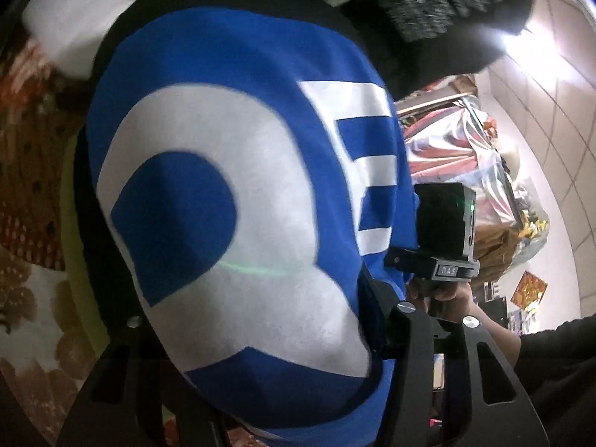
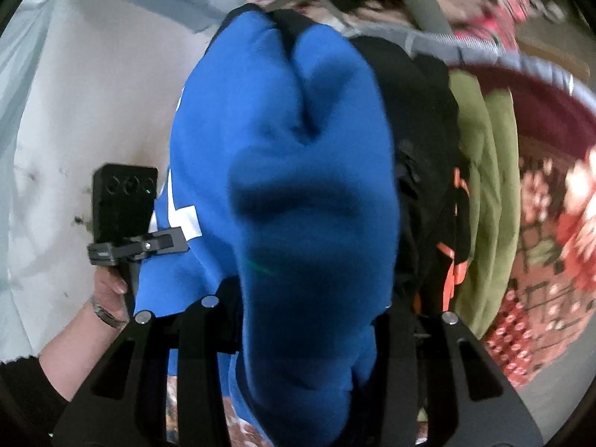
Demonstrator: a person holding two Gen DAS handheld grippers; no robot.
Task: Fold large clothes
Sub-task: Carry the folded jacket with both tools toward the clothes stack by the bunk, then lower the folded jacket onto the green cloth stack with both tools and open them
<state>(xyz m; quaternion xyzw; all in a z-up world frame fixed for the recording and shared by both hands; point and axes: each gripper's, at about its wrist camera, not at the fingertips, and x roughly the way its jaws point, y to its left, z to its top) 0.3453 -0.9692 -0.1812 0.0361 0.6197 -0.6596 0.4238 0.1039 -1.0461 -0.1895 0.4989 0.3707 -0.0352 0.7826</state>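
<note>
A blue garment with big white letters fills the left wrist view, bulging between the fingers of my left gripper, whose jaws are shut on it. In the right wrist view the same blue garment hangs as a thick bundle, and my right gripper is shut on it. The cloth hides both sets of fingertips. The right gripper's camera block and the hand holding it show at the garment's right edge. The left gripper's camera block and its hand show at the left.
A round basket with a grey rim lies right of the bundle. Olive cloth and a black garment hang beside it. A floral cover lies below. Shiny bags clutter the tiled side, and a black fuzzy garment sits at the top.
</note>
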